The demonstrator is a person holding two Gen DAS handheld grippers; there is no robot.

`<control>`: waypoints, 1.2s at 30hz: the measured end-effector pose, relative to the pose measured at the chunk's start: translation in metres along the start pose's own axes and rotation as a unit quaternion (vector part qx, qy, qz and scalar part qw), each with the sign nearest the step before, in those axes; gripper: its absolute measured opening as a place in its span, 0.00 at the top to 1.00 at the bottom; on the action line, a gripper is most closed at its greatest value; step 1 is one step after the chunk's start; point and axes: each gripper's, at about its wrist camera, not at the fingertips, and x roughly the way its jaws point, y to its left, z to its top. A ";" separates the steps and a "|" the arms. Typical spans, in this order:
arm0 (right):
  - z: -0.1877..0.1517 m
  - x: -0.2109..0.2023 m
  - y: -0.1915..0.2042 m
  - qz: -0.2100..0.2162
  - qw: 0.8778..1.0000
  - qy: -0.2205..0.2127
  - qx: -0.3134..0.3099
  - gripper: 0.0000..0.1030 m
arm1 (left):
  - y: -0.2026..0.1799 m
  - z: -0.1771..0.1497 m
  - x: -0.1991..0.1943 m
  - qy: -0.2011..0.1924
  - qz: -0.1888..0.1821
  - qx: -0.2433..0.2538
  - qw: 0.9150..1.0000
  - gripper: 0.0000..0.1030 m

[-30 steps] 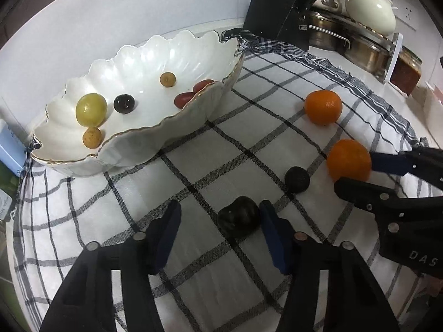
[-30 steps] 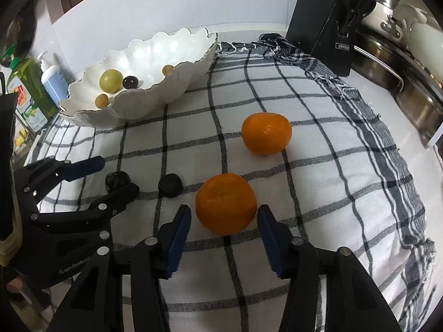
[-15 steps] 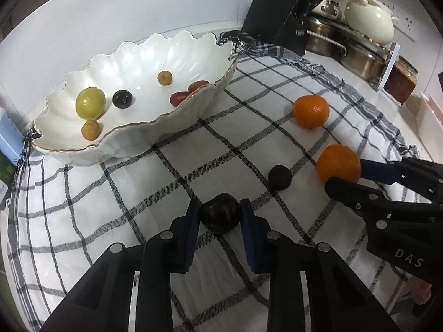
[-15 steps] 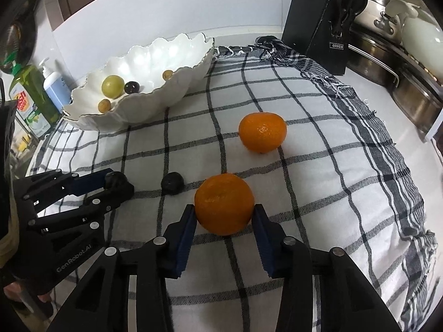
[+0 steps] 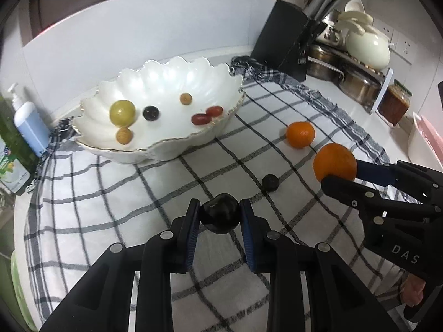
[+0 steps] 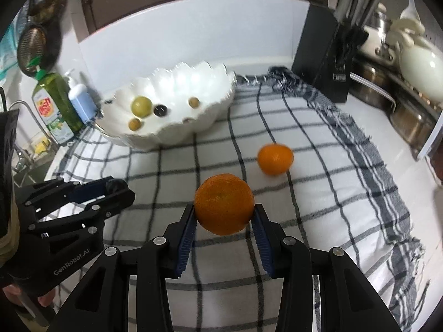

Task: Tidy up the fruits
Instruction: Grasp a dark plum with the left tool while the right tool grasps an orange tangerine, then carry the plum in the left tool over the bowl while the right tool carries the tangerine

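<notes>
A dark plum [image 5: 220, 216] is clamped between the blue pads of the left gripper [image 5: 220, 221], whose jaws are drawn in tight against its sides, and it is held clear above the checked cloth [image 5: 116, 193]. An orange [image 6: 224, 204] is gripped in the same way by the right gripper [image 6: 224, 222], with the jaws set wider to fit it and the fruit raised off the cloth. A second orange [image 6: 275, 159] is left lying on the cloth beyond the held one, and a small dark fruit [image 5: 270, 182] is seen on the cloth between the two grippers. A white scalloped bowl [image 5: 166, 149] is placed at the far left of the cloth; a green grape [image 5: 122, 112], a dark grape [image 5: 151, 113], two red grapes [image 5: 207, 115] and two small tan fruits [image 5: 123, 135] are contained in it. A black knife block [image 5: 285, 47] is stood behind the cloth.
</notes>
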 end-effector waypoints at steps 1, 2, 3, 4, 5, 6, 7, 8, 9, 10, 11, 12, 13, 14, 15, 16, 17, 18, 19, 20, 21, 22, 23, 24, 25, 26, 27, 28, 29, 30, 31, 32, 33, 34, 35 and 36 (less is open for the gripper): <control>0.002 -0.004 0.003 0.001 1.000 -0.005 -0.003 0.59 | 0.001 0.000 -0.004 -0.003 0.002 -0.002 1.000 0.72; 0.004 -0.008 0.005 0.003 1.000 -0.010 -0.006 0.59 | 0.003 0.001 -0.009 -0.007 0.004 -0.005 1.000 0.72; 0.007 -0.013 0.008 0.005 1.000 -0.017 -0.010 0.59 | 0.004 0.001 -0.012 -0.009 0.005 -0.007 1.000 0.72; 0.009 -0.016 0.011 0.007 1.000 -0.021 -0.013 0.59 | 0.006 0.002 -0.018 -0.013 0.006 -0.009 1.000 0.72; 0.012 -0.021 0.014 0.009 0.999 -0.028 -0.017 0.59 | 0.008 0.003 -0.023 -0.017 0.007 -0.010 1.000 0.72; 0.013 -0.025 0.016 0.011 0.999 -0.033 -0.020 0.59 | 0.009 0.004 -0.027 -0.021 0.009 -0.011 1.000 0.72; 0.015 -0.029 0.018 0.012 0.999 -0.038 -0.023 0.59 | 0.010 0.005 -0.031 -0.026 0.011 -0.011 1.000 0.72; 0.017 -0.033 0.022 0.014 0.999 -0.044 -0.027 0.59 | 0.010 0.006 -0.034 -0.029 0.014 -0.010 0.999 0.72; 0.019 -0.035 0.024 0.016 0.998 -0.047 -0.029 0.59 | 0.011 0.008 -0.039 -0.034 0.018 -0.011 0.999 0.72; 0.021 -0.038 0.025 0.018 0.998 -0.051 -0.030 0.59 | 0.013 0.009 -0.044 -0.040 0.019 -0.012 0.999 0.72; 0.024 -0.041 0.027 0.020 0.998 -0.056 -0.032 0.59 | 0.014 0.010 -0.048 -0.044 0.022 -0.012 0.999 0.72; 0.026 -0.042 0.029 0.021 0.998 -0.058 -0.034 0.59 | 0.015 0.011 -0.052 -0.047 0.024 -0.012 0.999 0.72; 0.028 -0.044 0.029 0.023 0.997 -0.061 -0.035 0.59 | 0.016 0.012 -0.056 -0.051 0.025 -0.013 0.998 0.72; 0.030 -0.045 0.031 0.024 0.997 -0.064 -0.037 0.59 | 0.018 0.014 -0.060 -0.056 0.029 -0.013 0.998 0.72; 0.032 -0.046 0.032 0.025 0.997 -0.067 -0.038 0.59 | 0.019 0.015 -0.063 -0.059 0.031 -0.012 0.998 0.72; 0.034 -0.047 0.033 0.026 0.996 -0.069 -0.040 0.59 | 0.020 0.017 -0.066 -0.065 0.033 -0.012 0.997 0.72; 0.036 -0.047 0.034 0.028 0.996 -0.072 -0.040 0.59 | 0.021 0.019 -0.069 -0.069 0.036 -0.012 0.997 0.72; 0.038 -0.047 0.035 0.030 0.996 -0.074 -0.041 0.59 | 0.023 0.020 -0.071 -0.072 0.039 -0.011 0.997 0.72; 0.040 -0.047 0.036 0.031 0.996 -0.075 -0.042 0.59 | 0.024 0.022 -0.073 -0.076 0.041 -0.010 0.996 0.72; 0.043 -0.047 0.037 0.034 0.996 -0.077 -0.042 0.59 | 0.025 0.024 -0.074 -0.079 0.043 -0.010 0.996 0.72; 0.045 -0.046 0.038 0.035 0.995 -0.079 -0.042 0.59 | 0.027 0.026 -0.075 -0.083 0.047 -0.008 0.995 0.72; 0.047 -0.045 0.039 0.036 0.995 -0.080 -0.043 0.59 | 0.028 0.028 -0.075 -0.084 0.050 -0.008 0.995 0.72; 0.051 -0.044 0.040 0.038 0.995 -0.081 -0.044 0.59 | 0.030 0.031 -0.075 -0.087 0.053 -0.007 0.995 0.72; 0.053 -0.042 0.040 0.038 0.995 -0.082 -0.044 0.59 | 0.031 0.033 -0.075 -0.088 0.055 -0.007 0.995 0.72; 0.056 -0.039 0.041 0.037 0.995 -0.082 -0.045 0.59 | 0.033 0.035 -0.074 -0.091 0.058 -0.008 0.994 0.72; 0.060 -0.036 0.041 0.038 0.995 -0.082 -0.046 0.59 | 0.036 0.037 -0.073 -0.092 0.061 -0.008 0.994 0.72; 0.063 -0.034 0.041 0.039 0.995 -0.082 -0.045 0.59 | 0.038 0.040 -0.072 -0.092 0.062 -0.009 0.994 0.72; 0.067 -0.030 0.041 0.040 0.995 -0.081 -0.044 0.59 | 0.040 0.042 -0.071 -0.093 0.063 -0.010 0.994 0.72; 0.070 -0.028 0.041 0.040 0.995 -0.081 -0.044 0.59 | 0.042 0.045 -0.069 -0.092 0.065 -0.010 0.994 0.72; 0.074 -0.025 0.042 0.039 0.995 -0.082 -0.045 0.59 | 0.044 0.047 -0.067 -0.091 0.066 -0.011 0.994 0.72; 0.078 -0.022 0.042 0.037 0.995 -0.082 -0.046 0.59 | 0.046 0.050 -0.065 -0.092 0.066 -0.011 0.994 0.72; 0.082 -0.020 0.043 0.035 0.995 -0.083 -0.048 0.59 | 0.048 0.052 -0.064 -0.090 0.067 -0.011 0.994 0.72; 0.087 -0.016 0.043 0.034 0.995 -0.083 -0.052 0.59 | 0.050 0.055 -0.061 -0.088 0.068 -0.012 0.994 0.72; 0.091 -0.013 0.043 0.033 0.995 -0.082 -0.052 0.59 | 0.051 0.057 -0.059 -0.087 0.068 -0.013 0.994 0.72; 0.094 -0.011 0.043 0.033 0.995 -0.082 -0.052 0.59 | 0.053 0.061 -0.057 -0.085 0.069 -0.015 0.994 0.72; 0.099 -0.008 0.044 0.034 0.995 -0.081 -0.055 0.59 | 0.054 0.063 -0.055 -0.084 0.069 -0.014 0.994 0.72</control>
